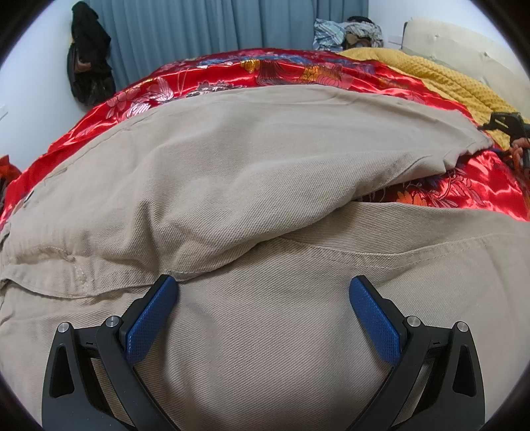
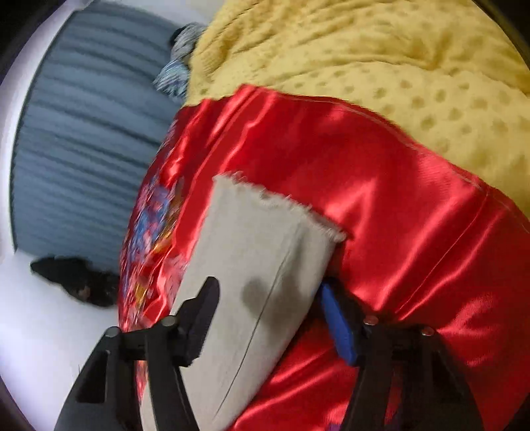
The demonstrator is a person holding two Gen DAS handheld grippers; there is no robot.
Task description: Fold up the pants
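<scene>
Beige pants (image 1: pixel 251 172) lie spread over a red satin bedspread (image 1: pixel 205 76). My left gripper (image 1: pixel 263 280) hovers open over the seat of the pants; its blue pads (image 1: pixel 152 321) stand wide apart with only flat cloth below them. In the right wrist view one pant leg (image 2: pixel 265 238) with a frayed hem runs up between the jaws of my right gripper (image 2: pixel 267 285). The cloth fills the gap and bows upward, touching both fingers, and its right edge is raised off the bedspread (image 2: pixel 381 205). From the left wrist view the right gripper (image 1: pixel 506 124) shows small at the far right.
A yellow knitted blanket (image 2: pixel 381 66) covers the bed beyond the red spread. Blue-grey curtains (image 1: pixel 198 23) hang behind, with dark clothes (image 1: pixel 89 56) hanging on the wall at the left and a heap of clothes (image 1: pixel 347 33) at the back. A cream headboard (image 1: pixel 440 43) is at the right.
</scene>
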